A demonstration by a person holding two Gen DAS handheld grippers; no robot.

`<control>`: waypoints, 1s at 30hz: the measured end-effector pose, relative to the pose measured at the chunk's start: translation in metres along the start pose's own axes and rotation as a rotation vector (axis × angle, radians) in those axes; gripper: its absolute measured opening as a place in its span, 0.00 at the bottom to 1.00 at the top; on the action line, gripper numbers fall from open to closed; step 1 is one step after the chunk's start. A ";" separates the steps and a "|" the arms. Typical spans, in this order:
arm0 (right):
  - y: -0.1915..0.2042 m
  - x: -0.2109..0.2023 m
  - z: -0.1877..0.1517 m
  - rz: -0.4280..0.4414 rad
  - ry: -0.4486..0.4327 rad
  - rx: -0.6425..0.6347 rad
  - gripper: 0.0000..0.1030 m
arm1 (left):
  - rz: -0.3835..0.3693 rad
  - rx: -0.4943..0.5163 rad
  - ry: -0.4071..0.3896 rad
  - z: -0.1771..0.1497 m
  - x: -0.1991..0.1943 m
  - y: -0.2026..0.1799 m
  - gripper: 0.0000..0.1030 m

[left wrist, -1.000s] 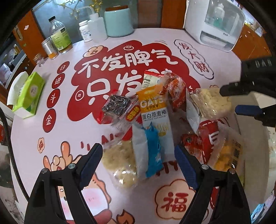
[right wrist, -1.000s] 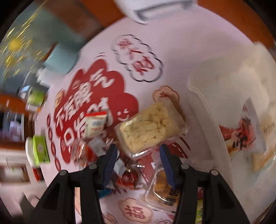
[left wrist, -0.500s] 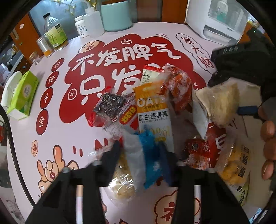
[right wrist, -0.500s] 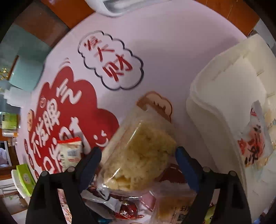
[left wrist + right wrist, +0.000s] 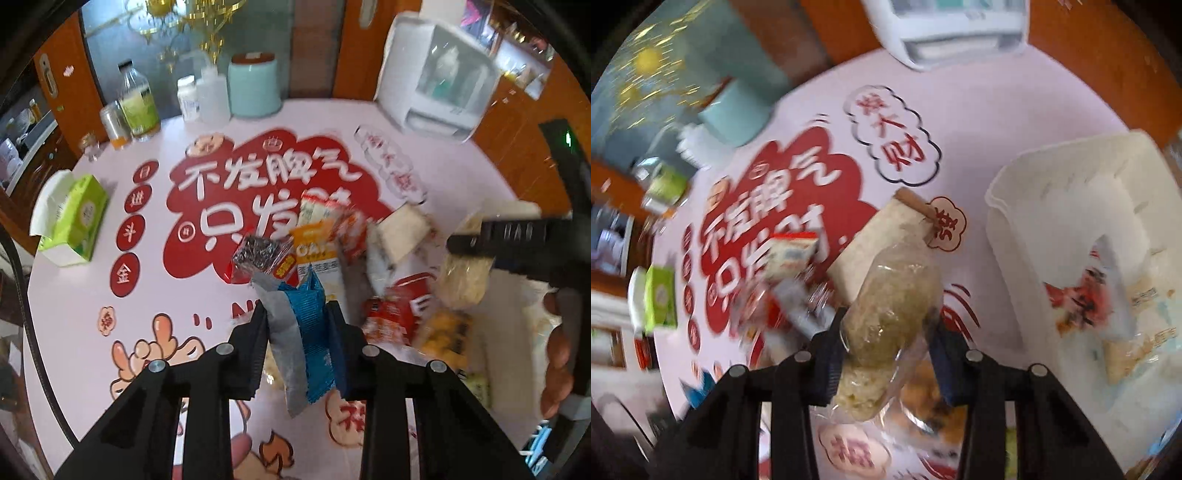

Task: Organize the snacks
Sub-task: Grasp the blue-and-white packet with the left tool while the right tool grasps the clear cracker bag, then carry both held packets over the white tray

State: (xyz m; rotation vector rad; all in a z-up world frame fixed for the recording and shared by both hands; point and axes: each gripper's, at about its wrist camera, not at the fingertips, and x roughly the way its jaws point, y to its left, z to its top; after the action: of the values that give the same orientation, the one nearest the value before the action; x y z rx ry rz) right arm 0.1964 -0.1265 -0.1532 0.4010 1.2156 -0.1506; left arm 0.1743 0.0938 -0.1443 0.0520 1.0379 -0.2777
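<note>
My left gripper point(image 5: 297, 317) is shut on a blue and white snack packet point(image 5: 303, 332) and holds it above the table. Behind it lies a pile of snacks: an orange oat bar point(image 5: 317, 254), a dark seed packet point(image 5: 258, 254) and red packets point(image 5: 391, 314). My right gripper point(image 5: 886, 332) is shut on a clear bag of pale yellow rice crackers point(image 5: 886, 321), lifted over the pile; it also shows in the left wrist view point(image 5: 465, 284). A white bin point(image 5: 1071, 206) with several snacks inside stands to the right.
A green tissue box point(image 5: 74, 221) sits at the table's left. Bottles point(image 5: 138, 103), a can and a teal canister point(image 5: 253, 86) stand at the back. A white appliance point(image 5: 439, 85) stands at the back right. The tablecloth is pink with red lettering.
My left gripper closed on the blue and white packet and lifted it. My right gripper closed on the rice cracker bag and raised it off the pile.
</note>
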 end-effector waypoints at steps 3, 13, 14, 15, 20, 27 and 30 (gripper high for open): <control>0.004 -0.028 -0.020 0.025 -0.048 -0.070 0.40 | -0.045 0.010 -0.041 -0.004 -0.035 0.002 0.27; -0.004 -0.106 -0.105 0.043 -0.181 -0.191 0.40 | -0.095 0.104 -0.100 -0.036 -0.114 -0.018 0.27; -0.005 -0.111 -0.112 0.040 -0.190 -0.193 0.40 | -0.097 0.113 -0.100 -0.039 -0.118 -0.020 0.27; -0.008 -0.118 -0.119 0.039 -0.199 -0.192 0.40 | -0.101 0.128 -0.100 -0.043 -0.124 -0.024 0.27; -0.020 -0.148 -0.149 0.059 -0.253 -0.168 0.40 | -0.121 0.189 -0.094 -0.053 -0.136 -0.045 0.27; -0.052 -0.188 -0.165 0.011 -0.381 -0.113 0.40 | -0.160 0.302 -0.111 -0.047 -0.146 -0.108 0.27; -0.075 -0.199 -0.165 -0.019 -0.421 -0.069 0.40 | -0.177 0.348 -0.115 -0.041 -0.144 -0.143 0.27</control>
State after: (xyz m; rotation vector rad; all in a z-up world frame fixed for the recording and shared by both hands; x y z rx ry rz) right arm -0.0427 -0.1530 -0.0319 0.2798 0.8078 -0.1975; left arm 0.0353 -0.0075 -0.0293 0.2561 0.8715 -0.6135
